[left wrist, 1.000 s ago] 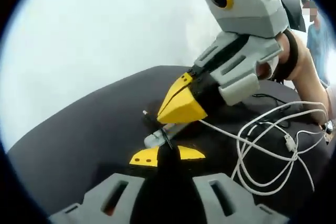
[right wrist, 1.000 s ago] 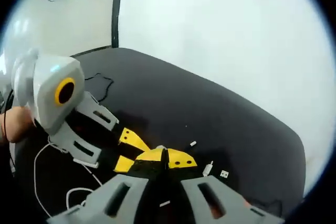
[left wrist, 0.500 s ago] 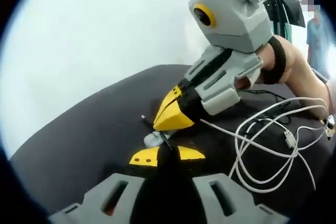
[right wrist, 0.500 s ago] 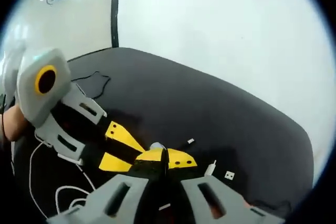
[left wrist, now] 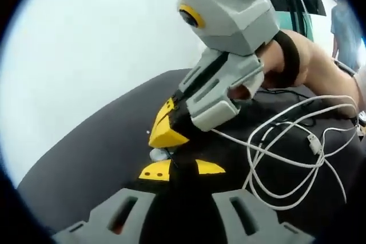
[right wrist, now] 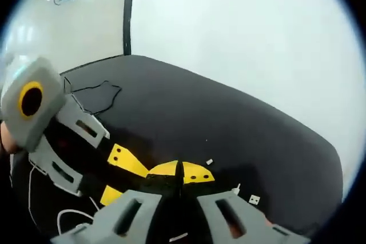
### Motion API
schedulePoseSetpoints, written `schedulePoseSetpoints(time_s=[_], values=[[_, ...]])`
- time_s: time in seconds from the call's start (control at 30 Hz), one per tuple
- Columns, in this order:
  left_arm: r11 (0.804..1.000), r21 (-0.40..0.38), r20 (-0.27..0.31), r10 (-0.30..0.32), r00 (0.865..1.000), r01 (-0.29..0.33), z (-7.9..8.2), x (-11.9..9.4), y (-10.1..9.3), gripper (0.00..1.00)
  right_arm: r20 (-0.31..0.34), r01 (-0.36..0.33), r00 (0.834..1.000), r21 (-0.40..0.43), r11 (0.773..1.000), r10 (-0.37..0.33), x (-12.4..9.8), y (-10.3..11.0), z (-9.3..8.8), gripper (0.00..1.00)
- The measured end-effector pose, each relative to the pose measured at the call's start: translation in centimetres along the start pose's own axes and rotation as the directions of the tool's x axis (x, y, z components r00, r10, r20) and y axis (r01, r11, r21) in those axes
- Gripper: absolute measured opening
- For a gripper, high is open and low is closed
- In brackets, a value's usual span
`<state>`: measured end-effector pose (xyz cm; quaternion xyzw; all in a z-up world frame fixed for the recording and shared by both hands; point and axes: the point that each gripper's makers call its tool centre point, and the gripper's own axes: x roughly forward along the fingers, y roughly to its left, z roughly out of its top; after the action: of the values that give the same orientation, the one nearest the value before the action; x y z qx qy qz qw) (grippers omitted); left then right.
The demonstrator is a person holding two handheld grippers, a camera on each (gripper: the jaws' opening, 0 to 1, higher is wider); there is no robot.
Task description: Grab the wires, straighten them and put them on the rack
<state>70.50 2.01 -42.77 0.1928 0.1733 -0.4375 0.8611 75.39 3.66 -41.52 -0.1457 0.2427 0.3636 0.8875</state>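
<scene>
Since a second ago, the right tool (left wrist: 162, 135) has been drawn further to the left across the left gripper view, and its tips now sit just above the left tool (left wrist: 182, 169). In the right gripper view, the left tool (right wrist: 117, 172) has shifted lower and to the left of the right tool (right wrist: 182, 171).

Both tools are seen with their yellow tips pressed together. A small pale plug end (left wrist: 155, 154) is glimpsed at the spot where the two tools meet; which tool grips it cannot be told. The tools are probably held close so the wire can be passed along and pulled straight.

The white wire (left wrist: 286, 158) lies in loose loops on the black counter (left wrist: 97, 158), to the right of the tools, with one strand led toward the right tool's tips. Loose plug ends (right wrist: 245, 194) lie near the right tool.

Bare counter stretches far and left, up to a curved edge against a pale wall. A thin dark wire (right wrist: 94, 91) lies far left.
</scene>
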Motion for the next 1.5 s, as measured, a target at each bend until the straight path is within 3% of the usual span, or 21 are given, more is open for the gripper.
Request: schedulePoseSetpoints(time_s=[0.1, 0.17, 0.27, 0.3, 0.37, 0.43, 0.5, 0.63, 0.77, 1.0, 1.17, 1.4, 1.47, 1.5], values=[[1.0, -0.013, 0.019, 0.009, 1.0, -0.009, 0.5, -0.2, 0.7, 0.15, 0.007, -0.008, 1.0, 0.025, 1.0, 0.007, -0.1, -0.3, 0.3, 0.0], [0.999, -0.034, 0.025, 0.015, 1.0, -0.014, 0.7, -0.1, 0.5, 0.15, 0.064, -0.002, 0.998, 0.038, 0.999, -0.001, -0.8, -1.0, 1.6, 0.0], [0.998, -0.039, -0.011, 0.045, 0.999, -0.045, -0.2, 0.3, 0.8, 0.14, 0.026, 0.041, 0.999, 0.048, 0.998, -0.043, -2.7, -2.1, 1.5, 0.0], [0.997, -0.058, 0.004, 0.05, 0.999, -0.049, -0.1, 0.3, 0.8, 0.14, -0.003, 0.033, 0.999, 0.043, 0.999, -0.033, -2.8, -1.9, 0.9, 0.0], [0.997, -0.069, 0.0, 0.046, 0.999, -0.046, -0.1, 0.4, 0.7, 0.14, 0.015, 0.013, 1.0, 0.06, 0.998, -0.014, -2.1, -1.3, 0.7, 0.0], [0.996, -0.077, 0.0, 0.05, 0.999, -0.05, -0.2, 0.3, 0.8, 0.14, -0.057, 0.009, 0.998, 0.043, 0.999, -0.006, -1.5, -1.2, -0.6, 0.0], [0.995, -0.083, 0.0, 0.052, 0.999, -0.052, -0.2, 0.3, 0.9, 0.14, -0.035, 0.023, 0.999, 0.028, 0.999, -0.022, -1.5, -1.3, -0.8, 0.0], [0.997, -0.048, -0.002, 0.062, 0.998, -0.062, -0.2, 0.2, 1.3, 0.14, -0.021, 0.016, 1.0, 0.027, 1.0, -0.015, -0.5, -1.2, -0.2, 0.0], [0.997, -0.046, 0.002, 0.063, 0.998, -0.063, -0.2, 0.1, 1.3, 0.13, -0.024, 0.015, 1.0, 0.026, 1.0, -0.015, -1.3, -0.7, -0.7, 0.0], [0.997, -0.05, 0.004, 0.057, 0.998, -0.057, -0.2, 0.2, 1.3, 0.13, 0.025, 0.016, 1.0, 0.025, 1.0, -0.016, -1.6, -0.5, 1.2, 0.0], [0.997, -0.046, 0.005, 0.061, 0.998, -0.061, -0.2, 0.4, 1.4, 0.12, -0.021, 0.027, 0.999, -0.016, 1.0, -0.027, -0.6, -0.5, -0.1, 0.0], [0.997, -0.032, 0.0, 0.074, 0.997, -0.074, -0.4, 0.5, 1.5, 0.1, -0.009, 0.022, 1.0, -0.002, 1.0, -0.022, -0.4, -0.5, 0.0, 0.0], [0.997, -0.032, -0.003, 0.072, 0.997, -0.072, -0.4, 0.5, 1.3, 0.09, -0.037, 0.032, 0.999, -0.089, 0.995, -0.035, -0.4, -0.5, -0.1, 0.0], [0.998, -0.02, -0.006, 0.068, 0.998, -0.068, -0.4, 0.5, 1.2, 0.08, -0.056, 0.043, 0.997, -0.229, 0.973, -0.058, -0.4, -0.5, 0.1, 0.0]])
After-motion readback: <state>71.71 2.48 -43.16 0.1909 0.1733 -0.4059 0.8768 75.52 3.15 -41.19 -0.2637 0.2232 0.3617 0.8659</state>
